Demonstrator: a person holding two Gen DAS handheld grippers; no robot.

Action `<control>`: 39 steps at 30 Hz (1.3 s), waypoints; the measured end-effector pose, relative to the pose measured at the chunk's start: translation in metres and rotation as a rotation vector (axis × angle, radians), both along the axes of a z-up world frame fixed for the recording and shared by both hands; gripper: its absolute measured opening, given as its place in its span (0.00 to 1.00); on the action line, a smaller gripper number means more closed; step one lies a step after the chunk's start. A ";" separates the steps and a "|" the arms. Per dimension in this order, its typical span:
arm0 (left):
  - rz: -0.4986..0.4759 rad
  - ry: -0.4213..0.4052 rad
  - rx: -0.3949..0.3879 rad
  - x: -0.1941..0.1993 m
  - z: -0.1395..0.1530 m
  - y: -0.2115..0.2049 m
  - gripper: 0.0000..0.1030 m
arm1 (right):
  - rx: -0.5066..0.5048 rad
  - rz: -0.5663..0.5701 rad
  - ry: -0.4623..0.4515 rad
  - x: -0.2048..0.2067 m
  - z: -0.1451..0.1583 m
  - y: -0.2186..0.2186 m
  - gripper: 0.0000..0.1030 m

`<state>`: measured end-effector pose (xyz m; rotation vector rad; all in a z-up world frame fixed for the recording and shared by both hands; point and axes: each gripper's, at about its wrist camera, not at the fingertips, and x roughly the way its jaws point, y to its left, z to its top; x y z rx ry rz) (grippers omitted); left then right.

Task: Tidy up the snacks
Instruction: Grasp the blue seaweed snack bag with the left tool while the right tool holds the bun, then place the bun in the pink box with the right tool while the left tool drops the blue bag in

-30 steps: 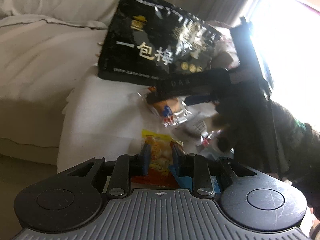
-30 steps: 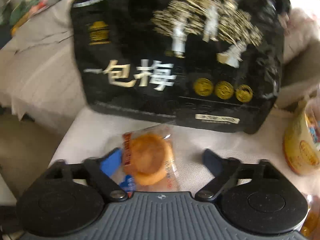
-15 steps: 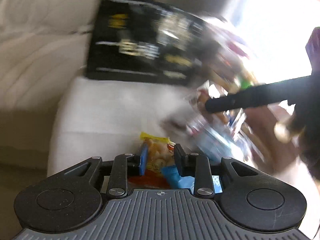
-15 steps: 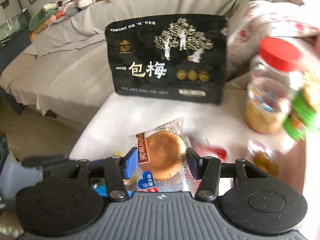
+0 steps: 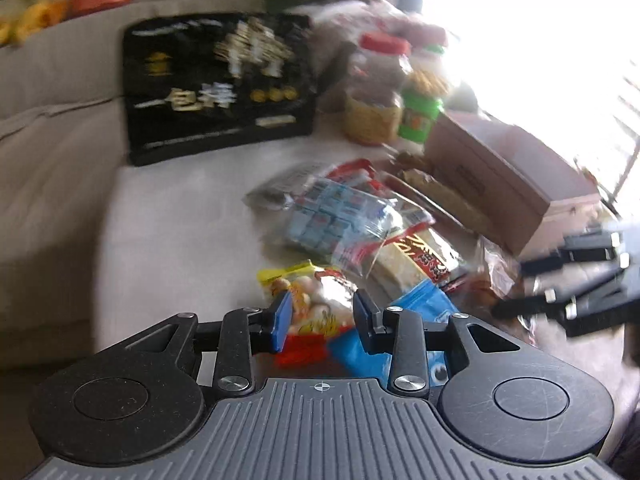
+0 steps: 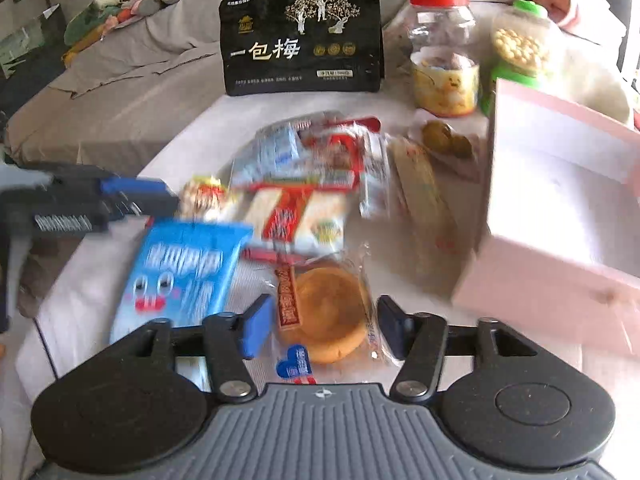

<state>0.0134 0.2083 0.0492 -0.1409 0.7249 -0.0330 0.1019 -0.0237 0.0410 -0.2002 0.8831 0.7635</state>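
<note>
While the right gripper [image 6: 320,326] opens around the wrapped pastry [image 6: 326,314], probably to box it; left gripper [image 5: 322,316] opens too, straddling a yellow packet [image 5: 308,300].

- Pink box [image 6: 560,216]: cut off by the right edge of the right wrist view; its far end is washed out by glare in the left wrist view.
- Black bag [image 5: 218,88]: lettering is smeared by blur in the left wrist view.
- Blue packet [image 5: 420,320]: partly hidden behind the left gripper [image 5: 320,320].
- Right gripper [image 5: 568,292]: blurred, cut off at the right edge.
</note>
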 end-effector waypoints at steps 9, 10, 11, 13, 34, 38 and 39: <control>0.148 0.015 -0.347 -0.062 0.001 -0.004 0.37 | 0.094 -0.022 -0.099 -0.034 0.003 -0.030 0.75; 0.155 0.016 -0.357 -0.067 -0.003 -0.009 0.37 | 0.121 -0.015 -0.089 -0.037 0.004 -0.031 0.75; 0.165 0.021 -0.370 -0.071 -0.008 -0.012 0.37 | 0.133 -0.003 -0.075 -0.039 0.004 -0.030 0.75; 0.200 0.025 -0.405 -0.075 -0.018 -0.016 0.37 | 0.120 0.037 -0.068 -0.046 0.001 -0.023 0.75; 0.036 -0.033 -0.272 -0.005 -0.006 -0.102 0.27 | 0.053 0.018 -0.182 -0.069 -0.011 -0.046 0.75; 0.055 0.009 -0.346 0.004 -0.017 -0.092 0.21 | 0.008 0.000 -0.233 -0.070 -0.009 -0.052 0.82; 0.058 0.014 -0.382 0.003 -0.017 -0.088 0.20 | 0.008 0.004 -0.240 -0.069 -0.008 -0.054 0.83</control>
